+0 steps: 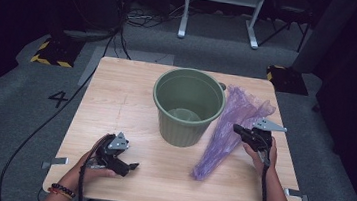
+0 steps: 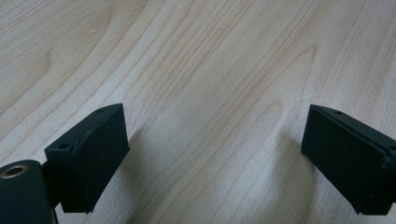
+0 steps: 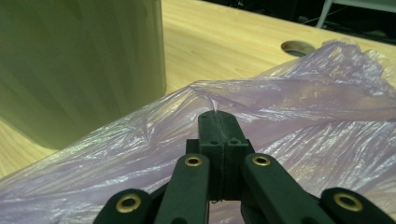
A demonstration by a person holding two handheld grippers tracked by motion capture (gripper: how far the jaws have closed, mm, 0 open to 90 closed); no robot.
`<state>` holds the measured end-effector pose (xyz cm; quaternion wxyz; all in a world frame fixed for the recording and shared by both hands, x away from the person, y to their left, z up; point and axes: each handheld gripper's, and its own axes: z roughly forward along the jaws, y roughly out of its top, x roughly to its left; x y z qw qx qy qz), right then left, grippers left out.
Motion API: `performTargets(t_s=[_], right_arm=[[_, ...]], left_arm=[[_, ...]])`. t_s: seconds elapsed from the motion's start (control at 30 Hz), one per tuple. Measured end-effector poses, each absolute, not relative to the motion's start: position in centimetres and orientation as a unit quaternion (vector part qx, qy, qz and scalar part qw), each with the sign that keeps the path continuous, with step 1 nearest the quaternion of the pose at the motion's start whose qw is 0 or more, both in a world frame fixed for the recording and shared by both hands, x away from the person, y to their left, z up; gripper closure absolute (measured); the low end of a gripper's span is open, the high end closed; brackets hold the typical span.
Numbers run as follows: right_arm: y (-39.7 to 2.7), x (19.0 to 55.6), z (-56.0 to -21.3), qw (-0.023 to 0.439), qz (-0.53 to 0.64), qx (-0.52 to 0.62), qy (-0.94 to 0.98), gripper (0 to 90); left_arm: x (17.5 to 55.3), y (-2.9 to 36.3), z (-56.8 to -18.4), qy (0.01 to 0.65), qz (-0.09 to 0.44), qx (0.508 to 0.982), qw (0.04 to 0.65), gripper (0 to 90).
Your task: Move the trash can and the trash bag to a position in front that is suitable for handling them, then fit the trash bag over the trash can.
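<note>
right tongs (image 3: 218,116): jaws pressed together on a pinch of the bag (image 3: 299,116), the film tented up at the tips; in the high view they sit at the bag's right edge (image 1: 241,130), held in the right hand (image 1: 260,152)
left tongs (image 2: 212,158): jaws wide apart with nothing between them, just over bare wood; in the high view low at the front left (image 1: 132,166), left hand (image 1: 90,169) behind them
bag: thin purple plastic (image 1: 228,131), lying long from the far right down toward the front, just right of the bin and close against it
bin (image 1: 188,106): green, upright, open mouth up, near the table's far middle
table (image 1: 116,104): pale wood grain, square (a round hole shows by the bag in the right tongs' view (image 3: 299,46))
room: dark, grey carpet, cables trailing, a white frame (image 1: 221,9) beyond the far edge, a "4" marked on the floor (image 1: 58,98) at left
edges: left tongs near the front edge; bag's top near the right edge
open room: left half of the table bare, and the front strip between the two hands
</note>
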<state>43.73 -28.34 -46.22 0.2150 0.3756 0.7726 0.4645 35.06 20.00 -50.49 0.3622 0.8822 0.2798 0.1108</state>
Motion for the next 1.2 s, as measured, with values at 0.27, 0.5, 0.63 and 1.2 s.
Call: performTargets(t_s=[0.27, 0.5, 0.63, 1.2], right_arm=[[-28.6, 43.4, -45.5, 0.215, 0.485, 0.374, 0.760, 90.0], [-28.6, 43.3, -44.9, 0.222, 0.493, 0.371, 0.755, 90.0], [-28.7, 43.1, -44.2, 0.228, 0.501, 0.372, 0.747, 90.0], [-28.9, 42.9, -40.6, 0.255, 0.529, 0.368, 0.721, 90.0]], left_arm=[[35.1, 20.0, -50.5, 0.280, 0.110, 0.882, 0.362, 6.9], [35.1, 20.0, -50.5, 0.279, 0.108, 0.882, 0.363, 7.2], [35.1, 20.0, -50.5, 0.279, 0.108, 0.882, 0.363, 7.3], [35.1, 20.0, -50.5, 0.280, 0.110, 0.883, 0.361, 7.1]])
